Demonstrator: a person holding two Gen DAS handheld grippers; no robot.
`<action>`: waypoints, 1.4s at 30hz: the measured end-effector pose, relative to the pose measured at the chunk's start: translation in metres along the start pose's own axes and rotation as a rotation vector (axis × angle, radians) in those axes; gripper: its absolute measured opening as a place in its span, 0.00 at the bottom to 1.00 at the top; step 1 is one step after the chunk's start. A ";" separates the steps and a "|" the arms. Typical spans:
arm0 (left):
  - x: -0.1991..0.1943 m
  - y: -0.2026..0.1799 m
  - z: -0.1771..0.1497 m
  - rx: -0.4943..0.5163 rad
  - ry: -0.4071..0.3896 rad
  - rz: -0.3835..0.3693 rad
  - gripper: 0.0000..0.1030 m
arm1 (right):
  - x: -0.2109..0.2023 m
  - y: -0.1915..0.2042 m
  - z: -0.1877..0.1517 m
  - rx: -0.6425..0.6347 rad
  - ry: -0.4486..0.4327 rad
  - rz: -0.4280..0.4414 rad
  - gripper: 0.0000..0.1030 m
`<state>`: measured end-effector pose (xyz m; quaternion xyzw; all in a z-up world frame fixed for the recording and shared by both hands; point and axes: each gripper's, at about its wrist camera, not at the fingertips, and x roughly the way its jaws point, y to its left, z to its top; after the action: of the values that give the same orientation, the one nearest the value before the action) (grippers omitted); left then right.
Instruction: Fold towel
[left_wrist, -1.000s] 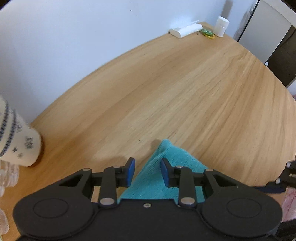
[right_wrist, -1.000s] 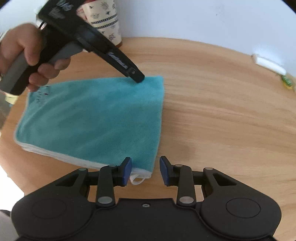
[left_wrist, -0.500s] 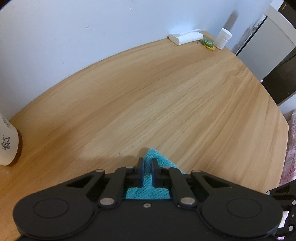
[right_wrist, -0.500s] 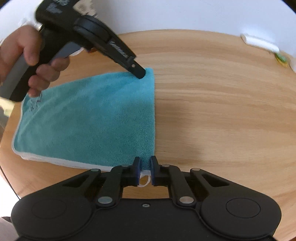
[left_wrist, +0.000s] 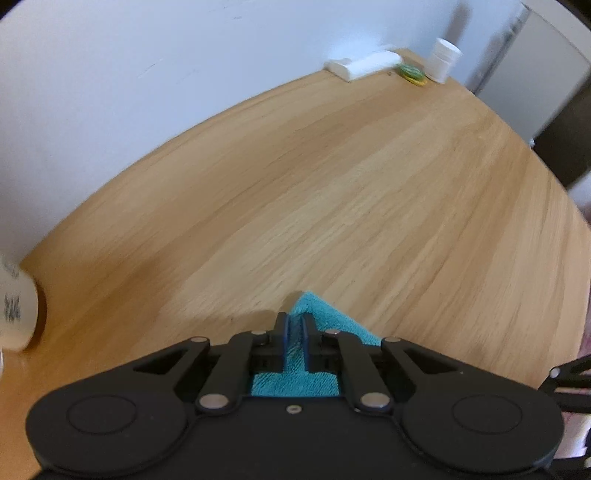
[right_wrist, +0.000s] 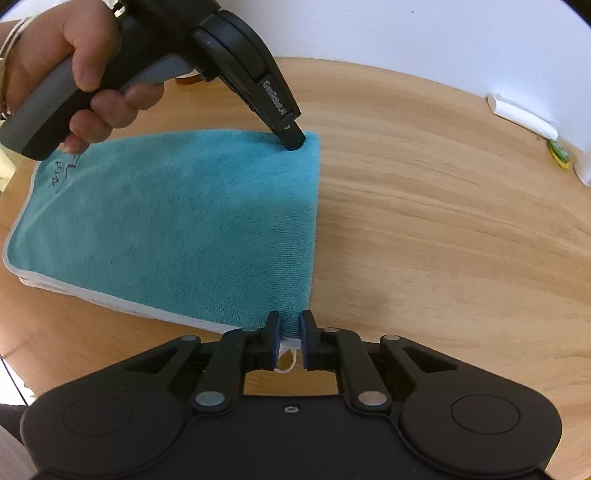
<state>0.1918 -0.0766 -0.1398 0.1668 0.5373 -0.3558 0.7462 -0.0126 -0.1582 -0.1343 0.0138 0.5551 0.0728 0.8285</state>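
Note:
A teal towel (right_wrist: 184, 221) with a white hem lies folded on the wooden table (right_wrist: 443, 221). My right gripper (right_wrist: 288, 328) is shut on the towel's near right corner, by its white hanging loop. My left gripper (left_wrist: 294, 325) is shut on the far right corner of the towel (left_wrist: 328, 317). In the right wrist view the left gripper (right_wrist: 293, 138) pinches that far corner, held by a hand. Most of the towel is hidden in the left wrist view.
A patterned cup (left_wrist: 14, 310) stands at the table's far left. A white box (left_wrist: 364, 64), a green object (left_wrist: 412, 72) and a white jar (left_wrist: 443, 59) sit by the wall. A dark cabinet (left_wrist: 554, 129) is beyond the table's right edge.
Both grippers went from open to shut on the towel's two right corners. Both views have shifted slightly since, with the grip held.

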 end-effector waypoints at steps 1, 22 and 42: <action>-0.010 0.006 -0.002 -0.031 -0.021 0.005 0.08 | 0.001 0.000 0.002 -0.001 0.005 0.003 0.19; -0.157 0.111 -0.240 -0.589 -0.122 0.236 0.21 | 0.003 0.183 0.132 -0.691 -0.158 0.338 0.33; -0.145 0.124 -0.315 -0.879 -0.150 0.138 0.08 | 0.117 0.309 0.193 -0.913 -0.047 0.474 0.46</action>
<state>0.0400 0.2585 -0.1385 -0.1567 0.5696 -0.0542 0.8050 0.1760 0.1750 -0.1357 -0.2221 0.4295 0.4931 0.7232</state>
